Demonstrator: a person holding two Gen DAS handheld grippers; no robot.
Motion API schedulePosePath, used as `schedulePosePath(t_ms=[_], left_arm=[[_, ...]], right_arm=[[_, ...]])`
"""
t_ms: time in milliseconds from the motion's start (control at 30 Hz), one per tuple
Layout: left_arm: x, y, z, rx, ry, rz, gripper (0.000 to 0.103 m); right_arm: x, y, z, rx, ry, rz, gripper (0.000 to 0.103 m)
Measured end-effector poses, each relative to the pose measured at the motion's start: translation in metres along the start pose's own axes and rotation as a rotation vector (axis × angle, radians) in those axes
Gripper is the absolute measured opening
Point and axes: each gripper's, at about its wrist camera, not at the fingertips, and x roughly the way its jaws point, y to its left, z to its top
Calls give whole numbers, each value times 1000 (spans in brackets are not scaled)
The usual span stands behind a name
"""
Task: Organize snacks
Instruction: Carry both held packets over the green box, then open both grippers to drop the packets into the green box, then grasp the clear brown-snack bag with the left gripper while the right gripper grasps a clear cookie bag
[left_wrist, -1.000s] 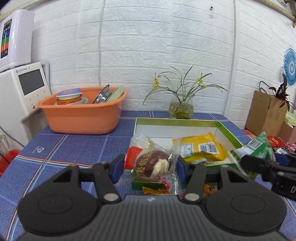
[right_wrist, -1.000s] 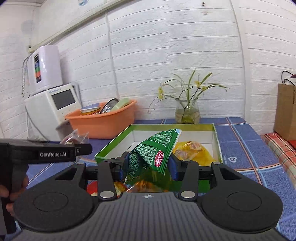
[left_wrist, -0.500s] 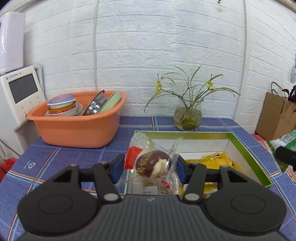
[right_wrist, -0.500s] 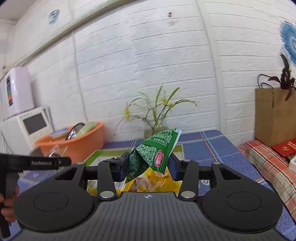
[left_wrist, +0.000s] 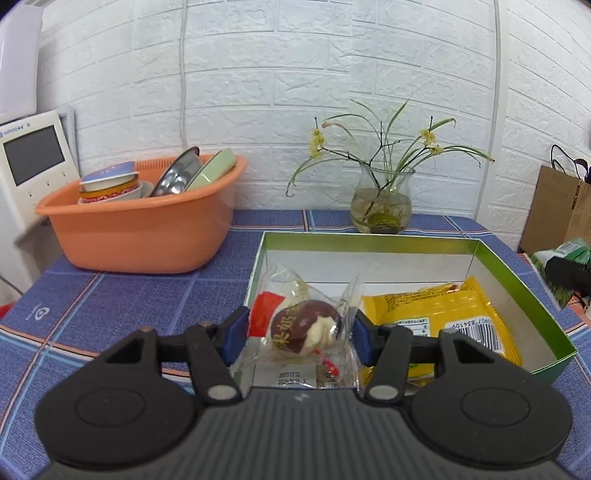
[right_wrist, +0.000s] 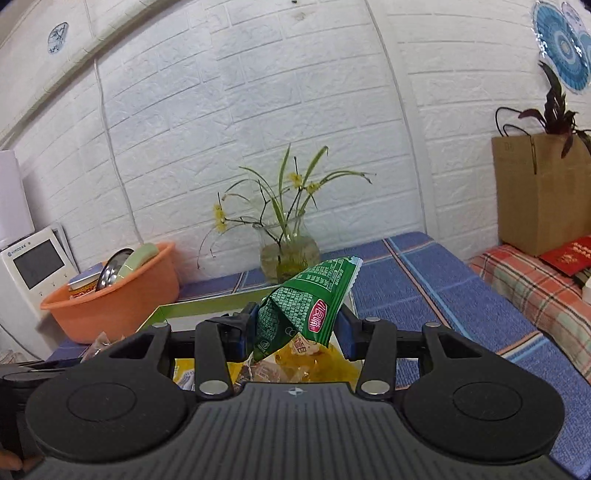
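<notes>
Clear-wrapped brown pastry (left_wrist: 304, 330), green packet (right_wrist: 308, 304), yellow packet (left_wrist: 439, 314) in box (left_wrist: 373, 242)

Left jaws (left_wrist: 298, 331): mine, tilted down, blue pads closed on a clear-wrapped brown snack (left_wrist: 306, 326) held between them.
Right jaws (right_wrist: 295, 325): mine, tilted slightly down and rolled a little, pads pinching a green snack packet (right_wrist: 308, 302) that sticks up between them.
Right jaws from the left view: dark tip at the far right edge, carrying the packet.
My hand (right_wrist: 11, 459): only a sliver shows at the lower left edge.
</notes>
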Motion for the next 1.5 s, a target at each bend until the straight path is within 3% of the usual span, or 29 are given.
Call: schedulePosePath(t_ms=[400,500,533,567,700,800,867,933,1067,1200,1367,1500], left_arm=[[13,-8,-7,51,20,32,59],[15,-7,-7,48,19,25,65],[14,-6,-7,47,12,27,67],[13,-6,-7,49,5,25,68],[6,-6,-4,52,-8,30,73],[-8,-2,-2,62,-23,44,79],[-21,4,-2,52,-34,52,96],[-38,10,-7,53,-60,53,102],[-71,22,-18,59,-51,31,103],[-101,32,-33,45,-34,33,103],[-142,41,-77,13,12,13,103],[-160,33,-109,32,64,-33,103]], right_arm=[[21,0,-15,-13,89,-1,76],[22,1,-17,-26,94,12,83],[22,2,-17,-25,92,11,99],[20,1,-17,-21,83,0,103],[9,0,-10,-28,26,1,103],[-7,-1,-1,-32,-25,-3,103],[-21,-1,3,-42,-46,3,103],[-36,0,2,-65,-43,29,103],[-58,8,-6,-171,38,105,103],[-93,18,-27,-251,65,184,103],[-128,13,-56,-239,155,290,103],[-140,10,-68,-202,199,269,103]])
